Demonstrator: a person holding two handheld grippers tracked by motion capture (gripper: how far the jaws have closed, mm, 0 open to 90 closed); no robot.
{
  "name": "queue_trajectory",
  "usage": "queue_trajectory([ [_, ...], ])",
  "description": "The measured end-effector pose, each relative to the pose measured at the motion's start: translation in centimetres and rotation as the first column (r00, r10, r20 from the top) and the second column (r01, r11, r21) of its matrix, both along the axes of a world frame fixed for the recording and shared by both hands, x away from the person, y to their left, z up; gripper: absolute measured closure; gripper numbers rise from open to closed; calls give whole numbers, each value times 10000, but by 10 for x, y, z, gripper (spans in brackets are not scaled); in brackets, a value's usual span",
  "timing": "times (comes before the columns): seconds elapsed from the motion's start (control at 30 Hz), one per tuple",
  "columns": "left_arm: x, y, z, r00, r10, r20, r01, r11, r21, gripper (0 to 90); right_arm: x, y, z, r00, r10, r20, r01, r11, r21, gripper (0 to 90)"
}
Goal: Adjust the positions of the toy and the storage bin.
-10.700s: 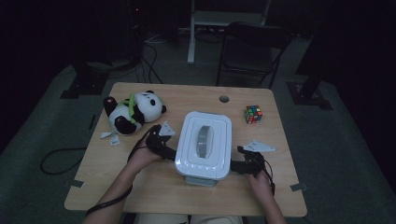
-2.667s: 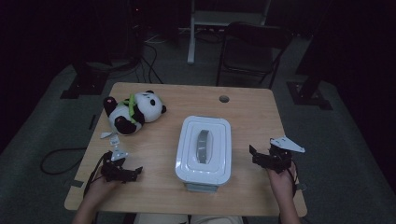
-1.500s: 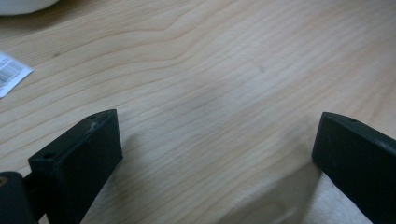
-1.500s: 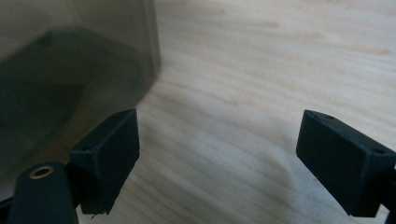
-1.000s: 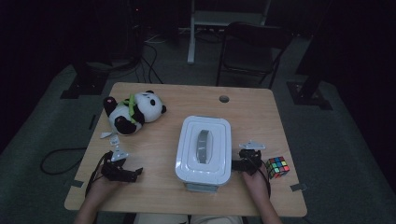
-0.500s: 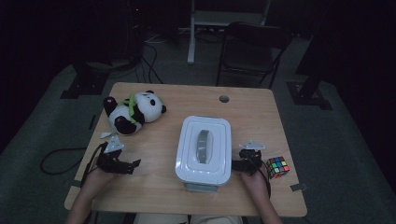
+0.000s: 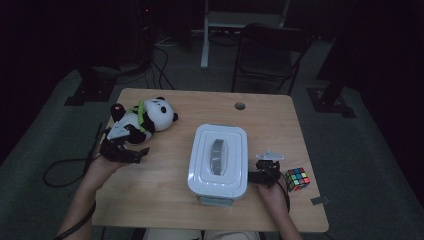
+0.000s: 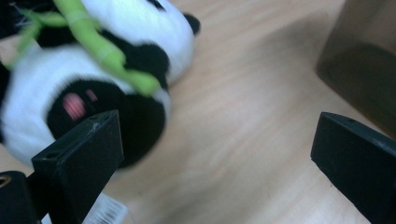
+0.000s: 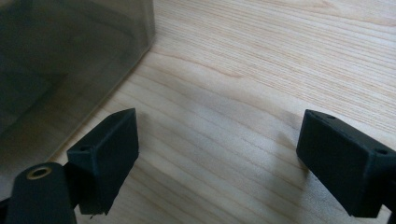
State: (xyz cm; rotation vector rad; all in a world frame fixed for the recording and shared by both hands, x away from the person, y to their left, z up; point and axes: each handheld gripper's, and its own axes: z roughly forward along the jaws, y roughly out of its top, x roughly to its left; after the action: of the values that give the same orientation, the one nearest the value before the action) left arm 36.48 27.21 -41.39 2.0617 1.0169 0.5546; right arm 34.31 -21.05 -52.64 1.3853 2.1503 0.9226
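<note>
The left gripper (image 7: 141, 152), jaws spread wide, is closing in on the plush panda (image 7: 142, 118) at the frame's left, apparently to grasp it; next it needs to straddle the body. The right gripper (image 7: 251, 175), also released, is resting beside the lidded white box (image 7: 218, 159).

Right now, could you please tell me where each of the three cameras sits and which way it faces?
High view: above the person's side, looking forward and down on the table; both forearms, left hand-held gripper and right hand-held gripper show.
Left gripper view: on the left hand-held gripper, facing the panda toy; open jaws show.
Right gripper view: on the right hand-held gripper, low over wood beside the box; open jaws show.
Shared: high and left views both show the panda toy.
</note>
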Motion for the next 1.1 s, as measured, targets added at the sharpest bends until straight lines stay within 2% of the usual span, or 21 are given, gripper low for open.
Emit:
queue_trajectory([
  [0.13, 14, 2, 13, 9998, 37, 188, -35, 9999, -97, 46, 0, 0, 0, 10000, -3, 2, 3, 10000, 3, 126],
  [0.17, 23, 4, 18, 9996, 100, 268, -96, 9998, -155, 46, 0, 0, 0, 10000, -2, 2, 2, 10000, 0, 126],
  [0.2, 23, 4, 18, 9996, 100, 268, -96, 9998, -155, 46, 0, 0, 0, 10000, 2, 3, -2, 10000, -1, 126],
  [0.43, 58, 12, 24, 9993, 364, 82, -362, 9990, -272, 47, 0, 0, 0, 10000, -3, 1, 3, 10000, -1, 126],
  [0.47, 68, 14, 23, 9987, 501, 21, -499, 9980, -389, 47, 0, 0, 0, 10000, 0, 0, 0, 10000, -2, 126],
  [0.5, 68, 14, 23, 9987, 501, 21, -499, 9980, -389, 48, 0, 0, 0, 10000, 0, 0, 0, 10000, -2, 126],
  [0.6, 82, 17, 20, 9972, 743, 20, -742, 9968, -286, 54, 0, 0, 0, 10000, -1, 1, 1, 10000, -1, 126],
  [0.73, 99, 22, 16, 9946, 1012, -219, -1022, 9935, -500, 55, 0, 0, 0, 10000, 2, 3, -2, 10000, -4, 126],
  [0.87, 115, 26, 4, 9895, 1312, -607, -1335, 9904, -355, 69, 0, 0, 0, 10000, -3, 2, 3, 10000, 0, 126],
  [0.97, 121, 24, -2, 9888, 1278, -774, -1284, 9917, -32, 69, 0, 0, 0, 10000, 1, 3, -1, 10000, -4, 126],
  [1.03, 126, 24, -8, 9854, 1320, -1079, -1333, 9911, -53, 69, 0, 0, 0, 10000, 2, 3, -2, 10000, -3, 126],
  [1.1, 129, 23, -14, 9845, 1281, -1195, -1291, 9916, -5, 85, 0, 0, 0, 10000, -1, 3, 1, 10000, -2, 126],
])
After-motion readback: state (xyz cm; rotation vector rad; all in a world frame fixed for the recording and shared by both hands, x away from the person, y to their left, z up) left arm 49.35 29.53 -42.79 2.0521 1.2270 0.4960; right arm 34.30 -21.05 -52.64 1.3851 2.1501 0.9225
